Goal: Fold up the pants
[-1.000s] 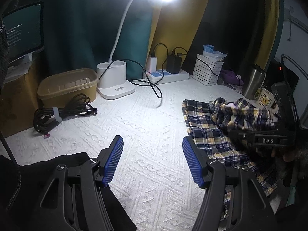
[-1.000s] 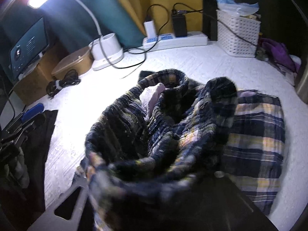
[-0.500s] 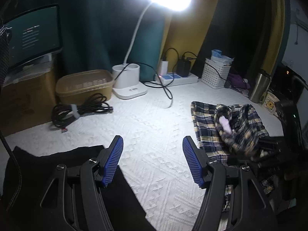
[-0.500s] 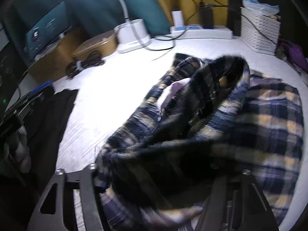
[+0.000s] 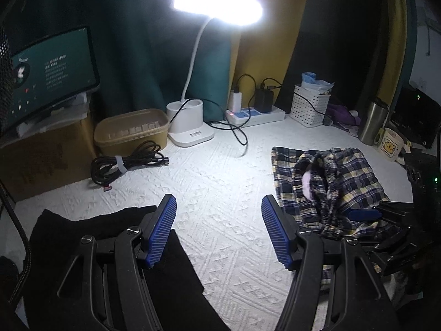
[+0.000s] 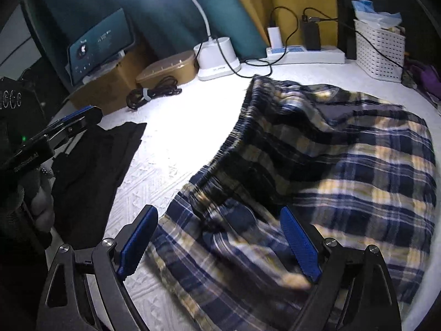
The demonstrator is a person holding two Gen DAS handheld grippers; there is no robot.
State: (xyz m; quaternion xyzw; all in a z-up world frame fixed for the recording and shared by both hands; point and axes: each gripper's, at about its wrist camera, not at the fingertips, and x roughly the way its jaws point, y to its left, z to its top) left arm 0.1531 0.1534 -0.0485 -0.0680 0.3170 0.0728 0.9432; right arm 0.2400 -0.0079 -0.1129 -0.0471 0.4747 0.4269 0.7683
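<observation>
Since the earlier frame, the pants (image 6: 330,165) were dropped in a loose heap on the cloth (image 5: 220,187) as the right gripper (image 6: 220,245) opened. The left gripper (image 5: 219,231) was held open and empty. The bunched fold could be spread if pinched carelessly.

desk lamp (image 5: 217,4) lit | teal curtain (image 5: 143,41) | white textured tabletop (image 5: 220,182)

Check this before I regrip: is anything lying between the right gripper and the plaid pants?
Nothing visible. The right gripper, whose jaws have just been opening, sits open right over the plaid pants, with cloth between its pads but not pinched.
</observation>
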